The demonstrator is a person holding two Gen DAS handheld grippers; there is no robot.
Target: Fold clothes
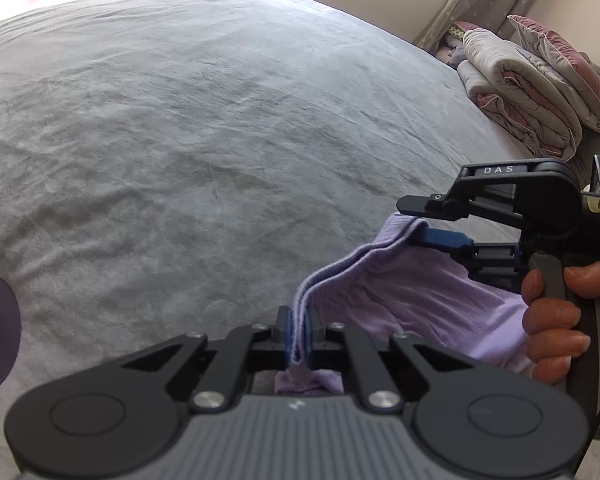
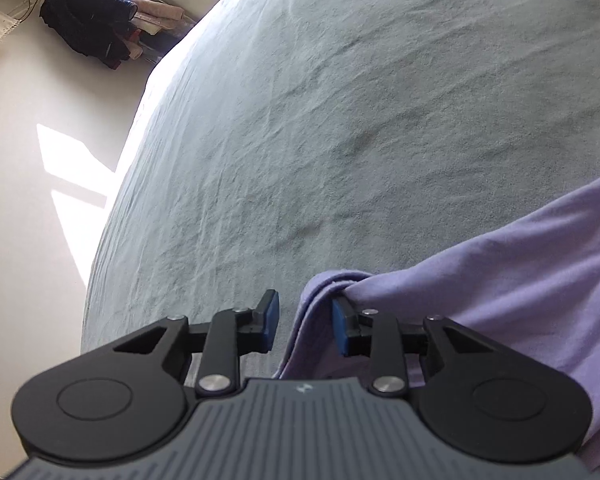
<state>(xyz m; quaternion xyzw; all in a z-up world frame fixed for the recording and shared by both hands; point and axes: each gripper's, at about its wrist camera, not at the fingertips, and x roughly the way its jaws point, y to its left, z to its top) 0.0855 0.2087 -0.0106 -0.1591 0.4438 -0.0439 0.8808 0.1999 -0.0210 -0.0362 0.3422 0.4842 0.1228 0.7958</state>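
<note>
Fingers of the left gripper clench the lilac cotton garment's ribbed hem, while the right gripper straddles it unclosed above the grey bed; next, pinch and spread.

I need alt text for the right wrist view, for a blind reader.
The right gripper stands open, a lilac garment edge between its jaws, not clamped. Behind lies a grey bedsheet; dark clothes hang far left.

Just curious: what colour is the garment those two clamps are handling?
Pale lilac garment, plain with no pattern; the left wrist view shows it best.
</note>
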